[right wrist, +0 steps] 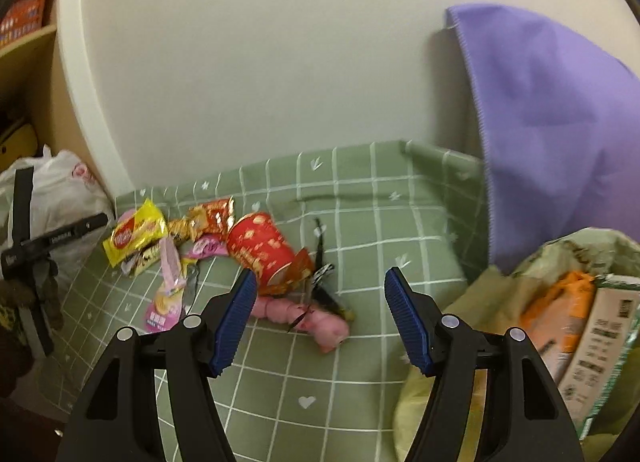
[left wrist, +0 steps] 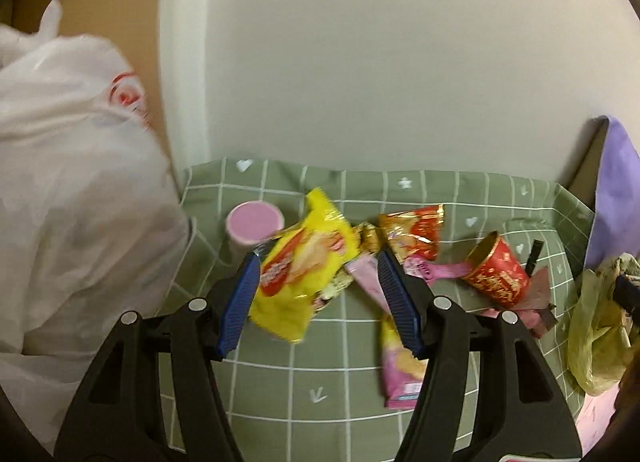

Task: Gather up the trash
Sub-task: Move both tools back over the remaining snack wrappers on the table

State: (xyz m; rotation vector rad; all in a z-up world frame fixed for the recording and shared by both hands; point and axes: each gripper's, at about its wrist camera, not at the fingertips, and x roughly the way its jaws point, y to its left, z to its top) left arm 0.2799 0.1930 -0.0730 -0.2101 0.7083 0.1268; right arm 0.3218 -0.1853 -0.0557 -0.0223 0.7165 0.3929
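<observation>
Hovering over the green checked worktop [left wrist: 280, 382], left gripper [left wrist: 316, 258] wide apart, yellow snack packet [left wrist: 300, 270] between the blue pads, contact unclear through blur. Right gripper [right wrist: 320, 286] wide too, nothing held, above a pink crumpled wrapper [right wrist: 320, 320] beside the toppled red cup [right wrist: 262, 250]. Yellow-green trash bag [right wrist: 500, 302] gaping at right.

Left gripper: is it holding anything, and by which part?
Nothing is held. The left gripper is open above the crinkled yellow snack bag; the right gripper is open and empty too.
</observation>
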